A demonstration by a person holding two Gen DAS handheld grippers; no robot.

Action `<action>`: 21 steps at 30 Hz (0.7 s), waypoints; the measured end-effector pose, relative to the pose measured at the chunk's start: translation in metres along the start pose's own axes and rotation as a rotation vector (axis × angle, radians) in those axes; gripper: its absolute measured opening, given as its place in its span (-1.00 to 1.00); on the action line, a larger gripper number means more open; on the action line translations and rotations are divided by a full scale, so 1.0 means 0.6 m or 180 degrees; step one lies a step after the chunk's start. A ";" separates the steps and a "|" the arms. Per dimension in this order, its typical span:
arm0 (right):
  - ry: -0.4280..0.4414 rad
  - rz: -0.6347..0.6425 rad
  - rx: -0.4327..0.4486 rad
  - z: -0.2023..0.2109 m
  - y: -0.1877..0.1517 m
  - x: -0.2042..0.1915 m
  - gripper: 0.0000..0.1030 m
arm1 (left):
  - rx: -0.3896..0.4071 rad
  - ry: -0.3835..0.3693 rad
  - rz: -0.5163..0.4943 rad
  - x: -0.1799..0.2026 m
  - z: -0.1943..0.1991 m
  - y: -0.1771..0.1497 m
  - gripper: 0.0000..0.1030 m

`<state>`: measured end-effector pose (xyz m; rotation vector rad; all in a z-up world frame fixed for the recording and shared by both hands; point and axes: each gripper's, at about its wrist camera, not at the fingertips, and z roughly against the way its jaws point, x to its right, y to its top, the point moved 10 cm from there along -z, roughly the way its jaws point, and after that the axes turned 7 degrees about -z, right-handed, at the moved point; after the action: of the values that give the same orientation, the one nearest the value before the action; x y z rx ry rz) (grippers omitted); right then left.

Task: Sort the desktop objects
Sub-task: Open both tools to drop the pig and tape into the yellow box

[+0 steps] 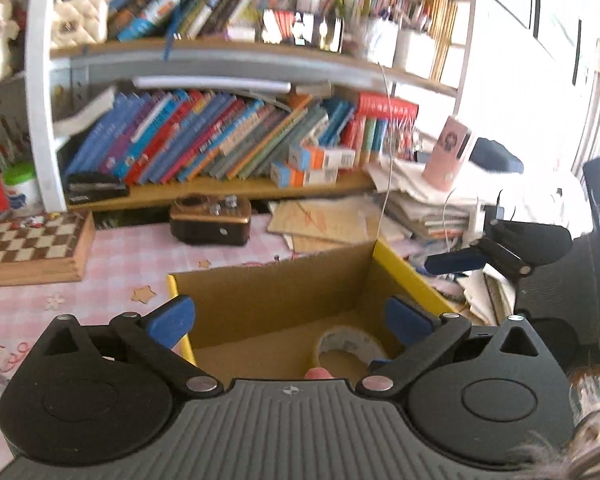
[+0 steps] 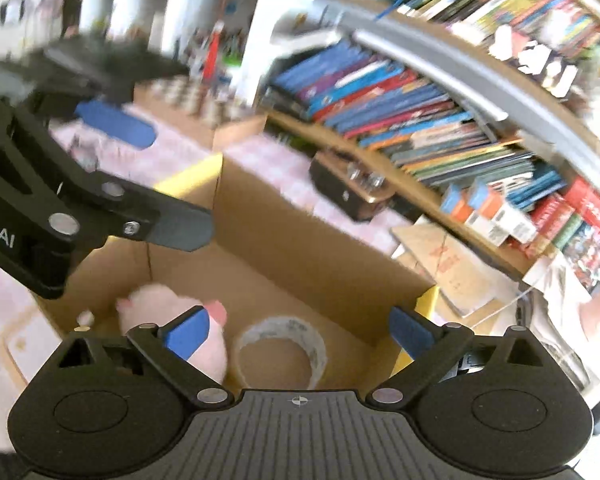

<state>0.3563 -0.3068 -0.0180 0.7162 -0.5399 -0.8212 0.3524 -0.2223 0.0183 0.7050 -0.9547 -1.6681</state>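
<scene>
Cluttered desk under a bookshelf (image 1: 236,148), pink checked tablecloth (image 1: 112,268). Cardboard box (image 1: 276,292) sits in front of us; tape roll (image 2: 280,350) and pink plush toy (image 2: 168,304) lie on its floor. Left gripper (image 1: 290,316) and right gripper (image 2: 300,330) both spread wide, nothing between the pads. We'd judge the tape roll light and stiff: pinch across its wall. Plush is soft, squeezes anywhere. Plush is partly hidden behind our finger; right view motion-blurred, the box's near wall cut off.
</scene>
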 end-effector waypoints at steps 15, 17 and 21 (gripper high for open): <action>-0.0483 -0.1381 0.0441 0.124 -0.069 -0.011 1.00 | 0.0196 0.0245 0.0569 -0.046 0.153 -0.097 1.00; -0.0552 -0.1467 0.0422 0.130 -0.085 -0.020 1.00 | 0.0179 0.0278 0.0615 -0.057 0.166 -0.118 1.00; -0.0660 -0.1560 0.0341 0.139 -0.116 -0.046 1.00 | 0.0134 0.0334 0.0657 -0.074 0.185 -0.155 1.00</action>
<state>0.2516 -0.3474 -0.0205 0.8834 -0.6064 -1.3415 0.2280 -0.1392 -0.0052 0.6910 -0.9568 -1.4211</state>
